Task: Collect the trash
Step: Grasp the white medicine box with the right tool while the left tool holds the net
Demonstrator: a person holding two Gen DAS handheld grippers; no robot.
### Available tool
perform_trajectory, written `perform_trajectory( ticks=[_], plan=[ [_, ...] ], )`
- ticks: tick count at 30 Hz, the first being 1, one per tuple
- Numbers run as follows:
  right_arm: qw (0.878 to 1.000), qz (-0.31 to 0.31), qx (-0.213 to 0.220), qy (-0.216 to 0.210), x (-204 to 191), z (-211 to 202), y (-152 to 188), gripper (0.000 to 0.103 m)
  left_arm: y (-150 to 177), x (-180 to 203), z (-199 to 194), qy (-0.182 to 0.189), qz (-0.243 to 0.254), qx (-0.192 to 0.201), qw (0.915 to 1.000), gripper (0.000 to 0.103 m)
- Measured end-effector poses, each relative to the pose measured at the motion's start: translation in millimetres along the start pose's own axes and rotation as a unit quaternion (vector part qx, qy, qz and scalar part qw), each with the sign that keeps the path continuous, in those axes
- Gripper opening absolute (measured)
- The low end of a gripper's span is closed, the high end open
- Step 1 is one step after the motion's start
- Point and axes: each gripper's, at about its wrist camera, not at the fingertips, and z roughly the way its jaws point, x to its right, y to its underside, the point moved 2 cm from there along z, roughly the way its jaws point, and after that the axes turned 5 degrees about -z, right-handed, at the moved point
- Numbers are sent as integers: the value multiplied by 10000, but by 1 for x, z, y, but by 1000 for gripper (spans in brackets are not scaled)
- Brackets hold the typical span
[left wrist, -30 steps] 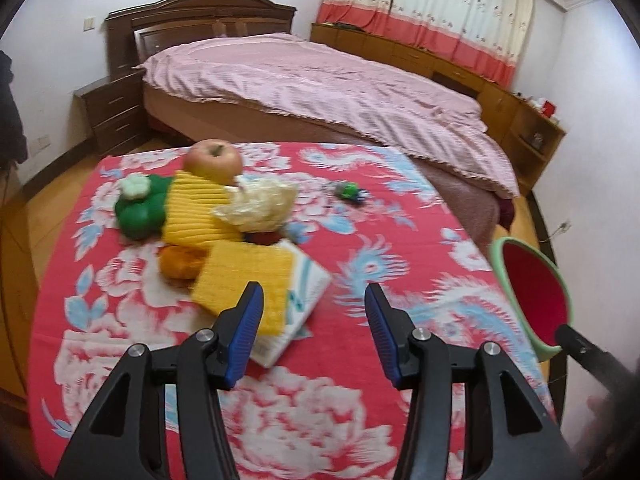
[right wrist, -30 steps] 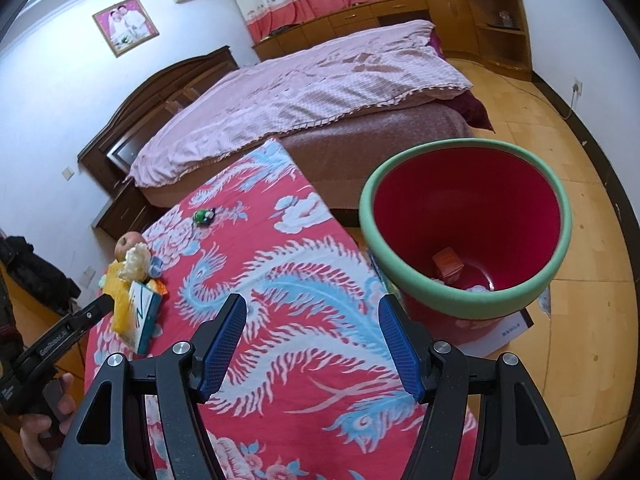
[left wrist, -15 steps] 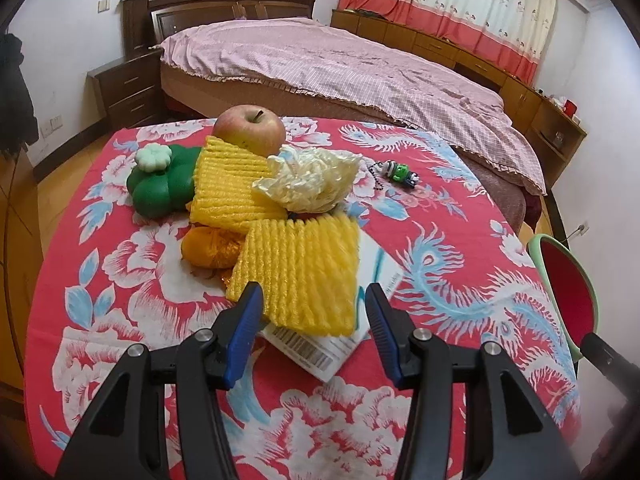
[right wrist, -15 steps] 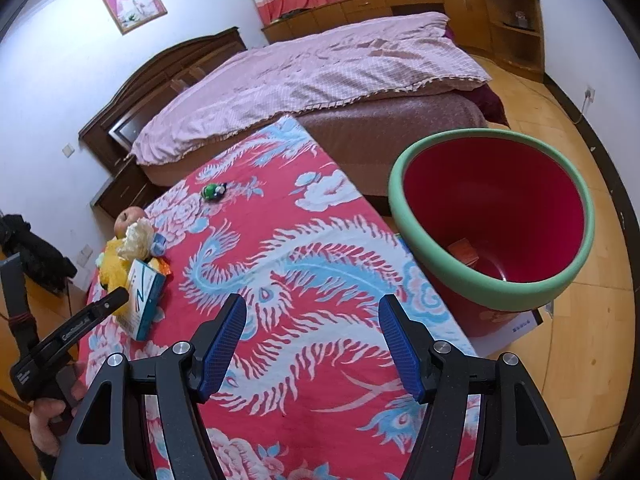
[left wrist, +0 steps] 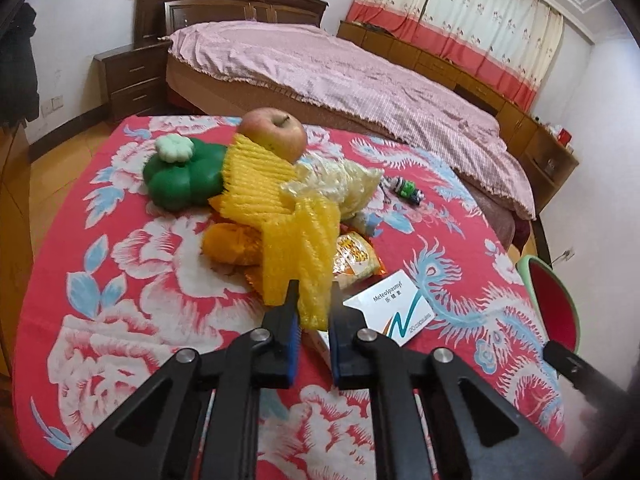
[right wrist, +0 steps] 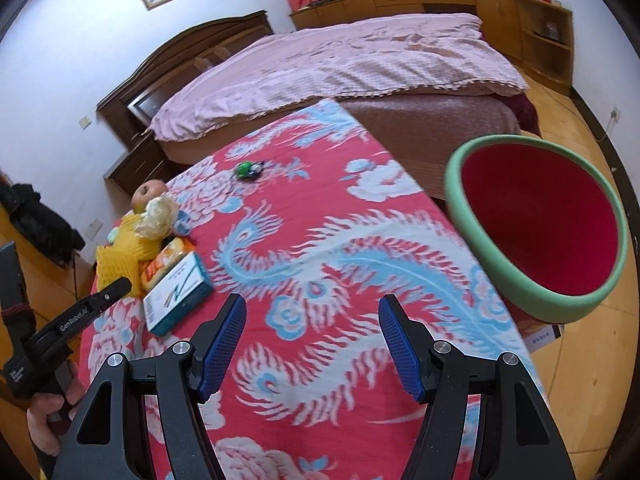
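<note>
- Left gripper [left wrist: 314,312], lower centre of the left wrist view: fingers pinched nearly shut on the near end of the yellow foam fruit net [left wrist: 298,256], draped over the pile mid-frame on the red floral bench [left wrist: 132,264].
- Thin, springy mesh: likely to slip free if lifted fast.
- Far end lying against the orange snack wrapper [left wrist: 356,256] and crinkled clear plastic bag [left wrist: 336,184]; could drag them along, or nudge the red-yellow apple [left wrist: 274,132] into rolling.
- White-and-teal medicine box [left wrist: 394,312] just beside the fingers; risk of bumping it.
- Right gripper [right wrist: 312,340]: fingers wide apart, holding nothing, above bare cloth.
- Green-rimmed red bin [right wrist: 536,232] at right, off the bench edge; a loose drop could miss it.
</note>
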Motion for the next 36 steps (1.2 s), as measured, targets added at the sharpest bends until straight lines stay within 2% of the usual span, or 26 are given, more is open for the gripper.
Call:
perform_trajectory(
  ticks=[8,9,11,15,26,30,32,33,36],
  plan=[
    [9978,-589,-145,-263,-42,19,-2,70,0,-23,-33,-63,-187,293,9994,10],
    [9971,-670,-167,-306,-48,22,-3,72,1,-28,-36,-100,-223,303,9992,10],
    [9957,-808,-216,-406,-59,29,-3,83,3,-36,-40,-176,-290,312,9989,10],
    [9922,-1060,-333,-569,-79,42,-2,83,9,-53,-46,-301,-450,307,9981,10],
    [9796,-1763,-700,-665,-120,87,3,84,19,-87,-50,-488,-788,275,9953,10],
    [9750,-2011,-677,-659,-132,97,6,85,21,-92,-48,-501,-834,235,9950,10],
    [9731,-2109,-682,-625,-135,100,6,100,22,-93,-46,-491,-849,210,9950,10],
    [9717,-2175,-681,-619,-138,102,7,103,22,-93,-45,-485,-852,198,9950,10],
    [9685,-2299,-730,-615,-142,107,7,103,23,-93,-44,-466,-850,177,9951,10]
  ],
)
